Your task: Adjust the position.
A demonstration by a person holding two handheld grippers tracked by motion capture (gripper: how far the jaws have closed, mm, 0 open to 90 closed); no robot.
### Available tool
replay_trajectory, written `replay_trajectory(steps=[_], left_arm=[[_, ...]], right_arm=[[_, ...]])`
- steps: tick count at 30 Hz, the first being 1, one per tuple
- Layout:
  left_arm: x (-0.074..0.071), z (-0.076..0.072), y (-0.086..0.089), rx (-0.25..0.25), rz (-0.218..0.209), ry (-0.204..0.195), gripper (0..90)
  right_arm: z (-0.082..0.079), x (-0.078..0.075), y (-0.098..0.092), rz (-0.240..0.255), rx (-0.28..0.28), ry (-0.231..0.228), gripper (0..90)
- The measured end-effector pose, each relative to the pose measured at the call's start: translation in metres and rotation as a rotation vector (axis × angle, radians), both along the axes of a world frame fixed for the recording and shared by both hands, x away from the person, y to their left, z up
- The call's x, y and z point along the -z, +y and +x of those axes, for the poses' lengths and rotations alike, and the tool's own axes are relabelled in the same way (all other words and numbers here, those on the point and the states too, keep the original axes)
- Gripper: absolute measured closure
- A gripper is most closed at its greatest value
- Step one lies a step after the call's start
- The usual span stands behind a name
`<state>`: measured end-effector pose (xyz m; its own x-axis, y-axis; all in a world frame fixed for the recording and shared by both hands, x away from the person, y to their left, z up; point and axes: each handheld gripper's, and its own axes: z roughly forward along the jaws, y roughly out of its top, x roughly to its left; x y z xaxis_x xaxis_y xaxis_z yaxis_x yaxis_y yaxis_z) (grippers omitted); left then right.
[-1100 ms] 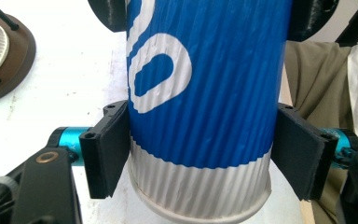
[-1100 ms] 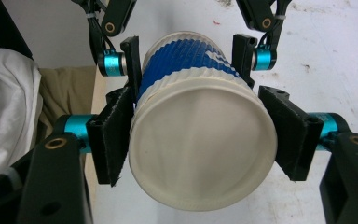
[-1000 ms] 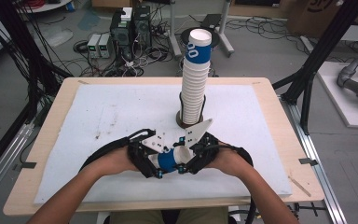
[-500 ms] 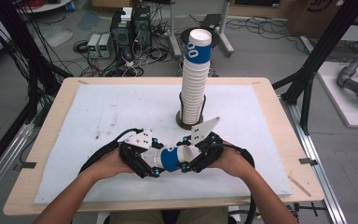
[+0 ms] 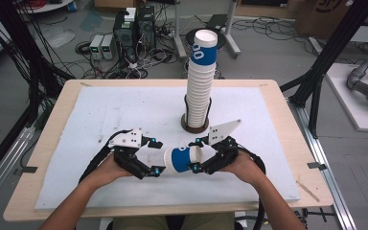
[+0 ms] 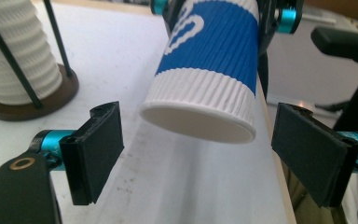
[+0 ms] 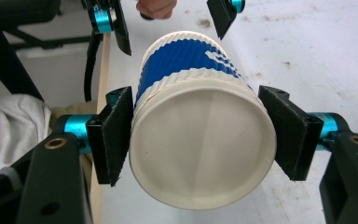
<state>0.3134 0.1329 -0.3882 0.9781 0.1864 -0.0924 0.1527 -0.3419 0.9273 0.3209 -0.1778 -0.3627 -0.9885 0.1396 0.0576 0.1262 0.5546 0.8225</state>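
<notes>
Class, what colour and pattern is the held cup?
The cup is ribbed white with a broad blue band bearing white markings; the left gripper view shows it best.

One loose blue-and-white paper cup (image 5: pixel 182 160), lying sideways between the two grippers: the right gripper (image 5: pixel 195 155) and the left gripper (image 5: pixel 155 157). One tall stack of cups (image 5: pixel 200 86) in one wire holder (image 5: pixel 195 125), beyond both grippers. One white mat (image 5: pixel 100 115).

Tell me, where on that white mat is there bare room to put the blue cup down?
The white mat lies bare to the left of the cup stack, and bare again to its right toward the table edge. It is crowded near the front middle, where the left gripper and right gripper meet around the blue cup.
</notes>
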Motion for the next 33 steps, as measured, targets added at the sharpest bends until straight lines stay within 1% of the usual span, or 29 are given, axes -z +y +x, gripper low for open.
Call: replay_trajectory(steps=[2, 3, 4, 5, 7, 11, 13, 16, 18, 21, 22, 26, 27, 28, 29, 30, 31, 33], left_arm=[[0.001, -0.001, 0.002, -0.015, -0.038, -0.003, 16.3], [0.001, -0.001, 0.002, -0.020, -0.050, -0.003, 16.1], [0.001, -0.001, 0.003, -0.028, -0.068, -0.004, 16.1], [0.002, -0.001, 0.003, -0.032, -0.087, -0.002, 16.1], [0.002, -0.002, 0.004, -0.040, -0.110, -0.003, 16.0], [0.005, -0.003, 0.004, -0.043, -0.151, -0.002, 15.9], [0.007, -0.003, 0.003, -0.043, -0.157, 0.001, 15.9], [0.010, -0.004, 0.000, -0.026, -0.155, 0.012, 15.9], [0.010, -0.004, -0.001, -0.026, -0.157, 0.013, 15.9], [0.011, -0.004, -0.004, -0.023, -0.172, 0.010, 15.9], [0.011, -0.004, -0.006, -0.016, -0.171, 0.009, 15.9], [0.011, -0.004, -0.009, 0.002, -0.178, 0.012, 15.9], [0.010, -0.004, -0.010, 0.006, -0.186, 0.015, 15.9], [0.010, -0.004, -0.011, 0.012, -0.187, 0.013, 15.8], [0.010, -0.004, -0.012, 0.014, -0.190, 0.017, 15.8], [0.010, -0.004, -0.013, 0.022, -0.193, 0.017, 15.8], [0.010, -0.004, -0.014, 0.024, -0.196, 0.019, 15.8], [0.012, -0.004, -0.017, 0.032, -0.191, 0.022, 15.8]], right_arm=[[0.000, 0.002, -0.003, 0.023, 0.006, 0.006, 30.4], [0.000, 0.003, -0.005, 0.038, 0.013, 0.007, 30.4], [-0.001, 0.004, -0.007, 0.039, 0.017, 0.010, 30.4], [-0.001, 0.006, -0.009, 0.054, 0.021, 0.010, 30.4], [-0.002, 0.009, -0.011, 0.076, 0.033, 0.023, 30.4], [-0.005, 0.017, -0.017, 0.115, 0.046, 0.025, 30.4], [-0.006, 0.020, -0.019, 0.138, 0.052, 0.027, 30.4], [-0.008, 0.024, -0.021, 0.182, 0.052, 0.039, 30.5], [-0.008, 0.026, -0.021, 0.195, 0.048, 0.039, 30.4], [-0.010, 0.027, -0.019, 0.198, 0.043, 0.043, 30.4], [-0.010, 0.027, -0.019, 0.204, 0.042, 0.042, 30.4], [-0.010, 0.026, -0.018, 0.239, 0.028, 0.050, 30.4], [-0.011, 0.025, -0.018, 0.244, 0.026, 0.050, 30.5], [-0.011, 0.025, -0.019, 0.254, 0.023, 0.054, 30.5], [-0.011, 0.024, -0.019, 0.269, 0.022, 0.067, 30.5], [-0.011, 0.024, -0.019, 0.280, 0.017, 0.066, 30.5], [-0.010, 0.024, -0.019, 0.286, 0.017, 0.065, 30.5], [-0.010, 0.024, -0.018, 0.293, 0.010, 0.075, 30.5]])
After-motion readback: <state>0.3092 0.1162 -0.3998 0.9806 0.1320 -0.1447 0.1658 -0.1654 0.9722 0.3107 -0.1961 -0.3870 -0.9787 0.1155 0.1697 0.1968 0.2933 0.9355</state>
